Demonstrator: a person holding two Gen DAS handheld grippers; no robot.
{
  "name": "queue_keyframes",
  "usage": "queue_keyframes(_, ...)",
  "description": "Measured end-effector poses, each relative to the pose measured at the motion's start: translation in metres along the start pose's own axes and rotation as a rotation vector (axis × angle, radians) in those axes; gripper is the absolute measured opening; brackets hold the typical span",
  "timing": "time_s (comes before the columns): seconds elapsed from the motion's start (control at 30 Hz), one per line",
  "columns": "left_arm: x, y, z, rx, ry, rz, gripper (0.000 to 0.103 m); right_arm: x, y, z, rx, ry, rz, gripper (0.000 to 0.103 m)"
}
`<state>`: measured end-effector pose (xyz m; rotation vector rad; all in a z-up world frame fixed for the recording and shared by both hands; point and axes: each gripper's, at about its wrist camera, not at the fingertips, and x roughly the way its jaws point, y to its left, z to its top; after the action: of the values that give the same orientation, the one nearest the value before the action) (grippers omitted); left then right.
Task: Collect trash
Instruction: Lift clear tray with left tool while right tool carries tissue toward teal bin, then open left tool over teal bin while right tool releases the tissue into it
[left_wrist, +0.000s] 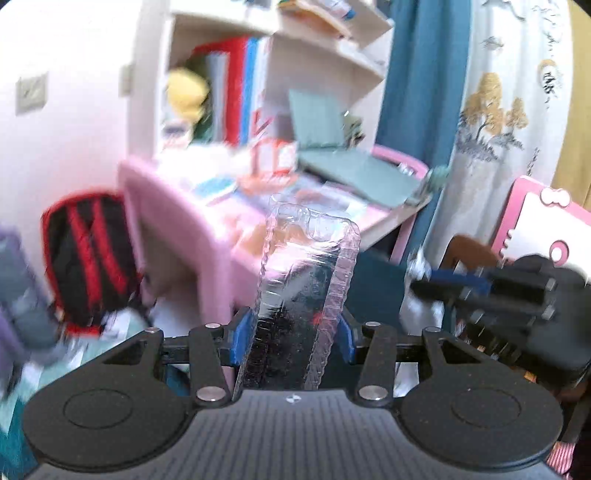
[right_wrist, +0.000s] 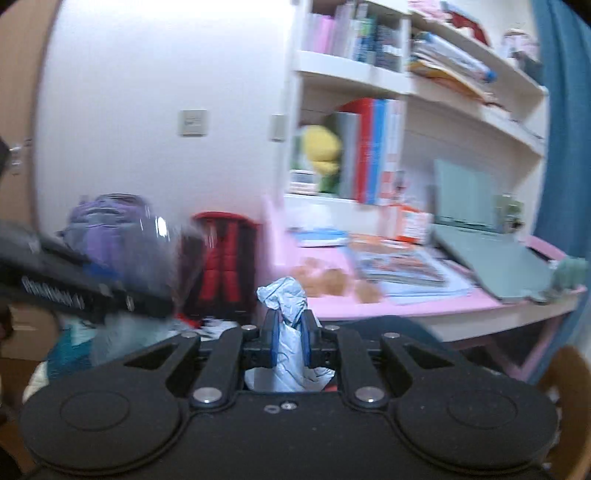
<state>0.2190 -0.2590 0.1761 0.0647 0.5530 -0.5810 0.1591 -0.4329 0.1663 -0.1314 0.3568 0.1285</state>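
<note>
My left gripper (left_wrist: 291, 338) is shut on a clear plastic tray (left_wrist: 306, 280), a ribbed piece of packaging that stands up between the blue pads. My right gripper (right_wrist: 290, 332) is shut on a crumpled pale blue wrapper (right_wrist: 286, 299) that sticks out above its fingertips. Both are held in the air in front of a pink desk (right_wrist: 424, 306). From the left wrist view the right gripper (left_wrist: 417, 275) shows at the right edge. In the right wrist view the left gripper (right_wrist: 147, 295) shows blurred at the left, with the clear plastic tray (right_wrist: 159, 251) in it.
The pink desk (left_wrist: 173, 206) carries a grey-green laptop (right_wrist: 491, 251), magazines (right_wrist: 399, 266), an orange box (right_wrist: 410, 221) and brown crumpled pieces (right_wrist: 332, 280). Shelves with books (right_wrist: 373, 151) stand behind. A red-black backpack (left_wrist: 88, 258) and a purple backpack (right_wrist: 107, 229) lean by the wall. A blue curtain (left_wrist: 421, 110) hangs at the right.
</note>
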Motion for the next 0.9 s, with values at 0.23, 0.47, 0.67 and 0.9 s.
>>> queue_keyframes(0.23, 0.070, -0.062, 0.049, -0.012, -0.019, -0.058, 0.047, 0.032, -0.068, -0.013, 0.084, 0.040, -0.172, 0.012)
queue_keyframes(0.47, 0.154, -0.085, 0.043, -0.039, 0.105, -0.066, 0.047, 0.080, -0.086, -0.041, 0.100, 0.145, -0.159, 0.012)
queue_keyframes(0.67, 0.207, -0.085, 0.021, -0.031, 0.224, -0.044, 0.047, 0.105, -0.084, -0.056, 0.076, 0.248, -0.153, 0.013)
queue_keyframes(0.9, 0.239, -0.085, 0.001, -0.017, 0.330, -0.038, 0.048, 0.118, -0.082, -0.068, 0.065, 0.345, -0.138, 0.016)
